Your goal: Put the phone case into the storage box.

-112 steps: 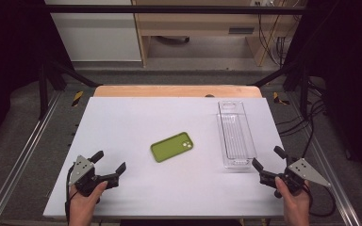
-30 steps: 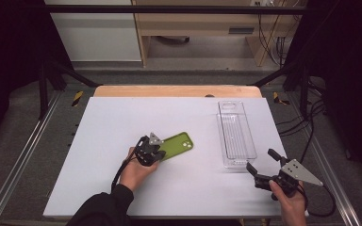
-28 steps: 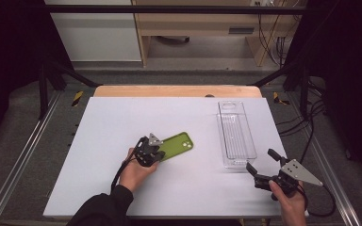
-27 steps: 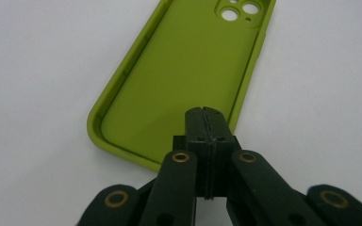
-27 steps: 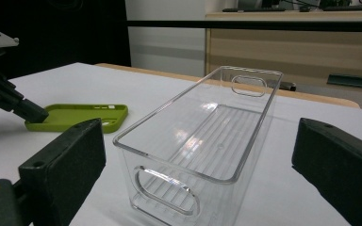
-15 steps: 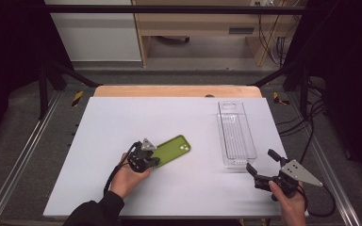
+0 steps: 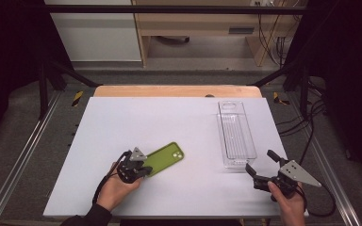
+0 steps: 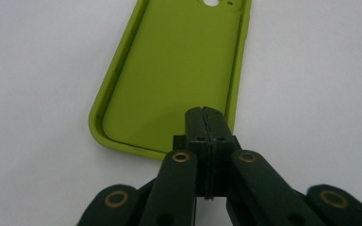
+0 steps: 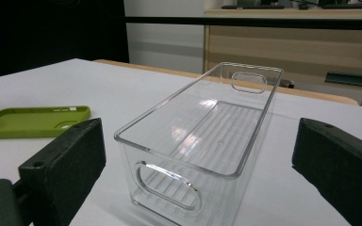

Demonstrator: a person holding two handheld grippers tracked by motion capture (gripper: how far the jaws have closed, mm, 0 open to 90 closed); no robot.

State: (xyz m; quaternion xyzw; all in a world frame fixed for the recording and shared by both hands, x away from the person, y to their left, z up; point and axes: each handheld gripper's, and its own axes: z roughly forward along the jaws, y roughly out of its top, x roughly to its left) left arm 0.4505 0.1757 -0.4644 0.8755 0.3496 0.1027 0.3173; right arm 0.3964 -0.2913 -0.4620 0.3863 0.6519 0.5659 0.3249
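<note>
On the table, left gripper pinches unmarked green phone case.

gripper clamps green case rim

Pretty even overhead light on the white table, dark all around it. Glare spots on the clear bin. Close-up jaws look soft and blurry.
</note>
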